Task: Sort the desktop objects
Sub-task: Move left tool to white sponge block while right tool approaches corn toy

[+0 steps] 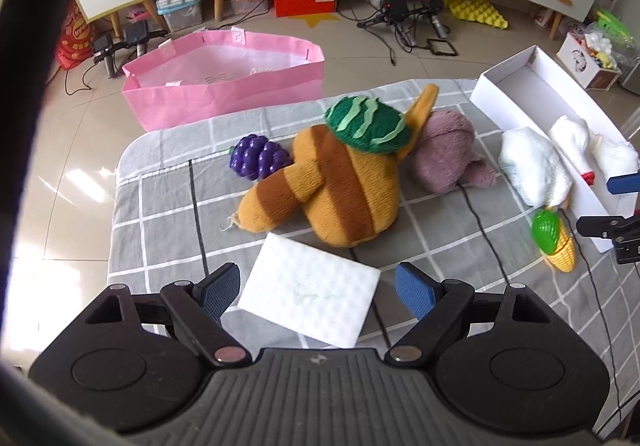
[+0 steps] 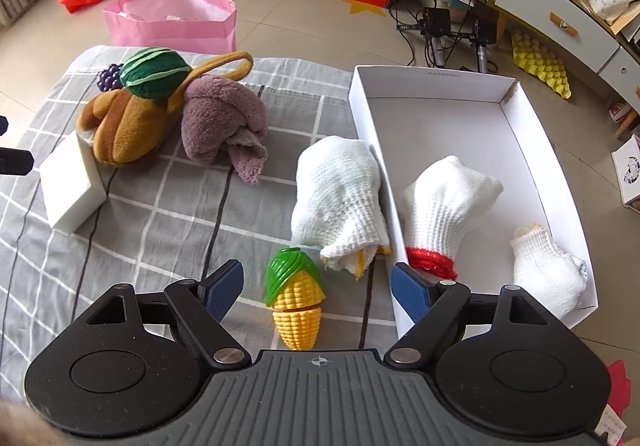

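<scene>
Leftmost, the left gripper hangs over the sponge, a white block lying flat on the checked cloth directly between its wide-spread fingers, which hold nothing; whether the pads touch it I cannot tell. Its long side runs roughly across the gap, slightly skewed. Beyond it lie the grapes, the striped plush with its green cap, and the purple towel.

Further right, the right gripper, jaws also spread and empty, frames the toy corn, which lies just ahead and between the fingers, long axis pointing along them, leafy end away. A white glove rests just beside the box; two more gloves lie inside. Each hand is nearer its own target; closing on the corn looks simpler.
</scene>
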Motion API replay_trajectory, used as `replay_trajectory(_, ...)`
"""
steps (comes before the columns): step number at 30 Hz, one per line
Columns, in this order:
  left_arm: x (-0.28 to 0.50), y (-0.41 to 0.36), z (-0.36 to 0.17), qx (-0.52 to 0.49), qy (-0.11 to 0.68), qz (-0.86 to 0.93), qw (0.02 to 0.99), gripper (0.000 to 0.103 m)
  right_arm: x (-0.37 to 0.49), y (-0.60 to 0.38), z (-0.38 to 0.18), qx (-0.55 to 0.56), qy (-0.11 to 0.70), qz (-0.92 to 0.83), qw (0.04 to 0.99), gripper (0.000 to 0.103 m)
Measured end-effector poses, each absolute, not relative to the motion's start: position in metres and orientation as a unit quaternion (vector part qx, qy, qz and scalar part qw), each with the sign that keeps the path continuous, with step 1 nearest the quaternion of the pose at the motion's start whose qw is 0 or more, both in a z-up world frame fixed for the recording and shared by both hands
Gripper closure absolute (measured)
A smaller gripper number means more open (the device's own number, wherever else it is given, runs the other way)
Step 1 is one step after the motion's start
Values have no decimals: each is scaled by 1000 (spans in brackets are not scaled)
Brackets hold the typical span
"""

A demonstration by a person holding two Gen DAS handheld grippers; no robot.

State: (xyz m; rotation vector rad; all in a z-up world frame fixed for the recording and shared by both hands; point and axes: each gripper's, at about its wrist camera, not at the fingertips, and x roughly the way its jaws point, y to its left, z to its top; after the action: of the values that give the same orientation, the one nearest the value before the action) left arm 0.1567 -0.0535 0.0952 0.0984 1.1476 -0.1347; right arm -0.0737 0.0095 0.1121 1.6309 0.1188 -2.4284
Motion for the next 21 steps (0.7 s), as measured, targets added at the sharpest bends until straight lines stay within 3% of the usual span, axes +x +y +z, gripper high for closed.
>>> replay_trajectory(10, 160, -7, 53, -77, 574, -30, 815, 19, -79, -3, 82, 567, 34, -815, 114, 18)
replay_trajectory(21, 155, -6, 35, -194, 589, 20, 784, 18, -84, -1, 65, 573, 47, -809, 122, 18)
